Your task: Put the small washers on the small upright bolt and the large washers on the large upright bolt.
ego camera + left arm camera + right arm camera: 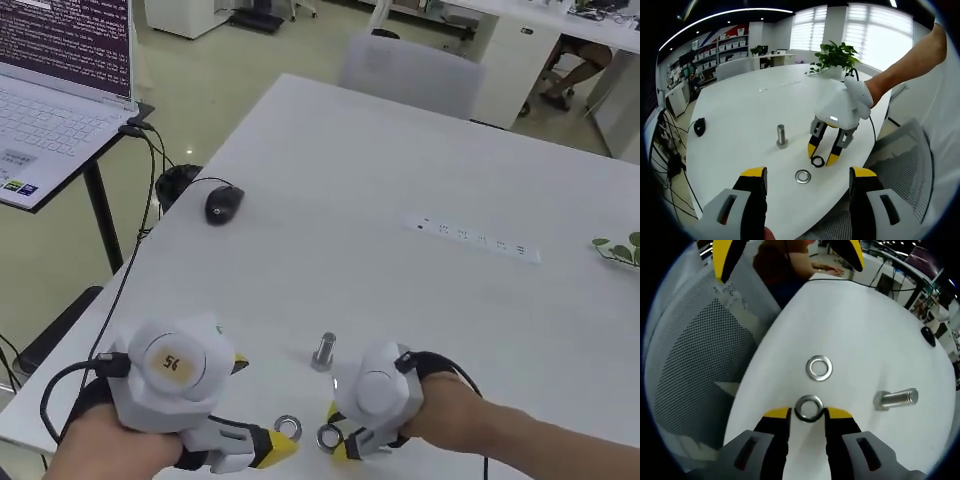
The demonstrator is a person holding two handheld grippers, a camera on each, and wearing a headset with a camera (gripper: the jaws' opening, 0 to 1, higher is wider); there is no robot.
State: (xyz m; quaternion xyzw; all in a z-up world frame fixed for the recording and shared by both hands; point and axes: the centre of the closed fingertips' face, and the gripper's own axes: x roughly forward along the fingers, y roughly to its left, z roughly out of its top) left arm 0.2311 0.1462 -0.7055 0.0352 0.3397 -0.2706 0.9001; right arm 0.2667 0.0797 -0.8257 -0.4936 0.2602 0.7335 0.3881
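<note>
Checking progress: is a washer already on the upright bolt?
No, the bolt stands bare; the left washer and the right washer lie on the table.

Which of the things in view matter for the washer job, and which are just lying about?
Job: upright bolt; gripped washer; free washer; right gripper; left gripper.
Lying about: mouse; power strip; laptop; potted plant.

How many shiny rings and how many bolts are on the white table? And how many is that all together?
Silver metal ring washers: 2
Upright silver metal bolt: 1
Total: 3
</note>
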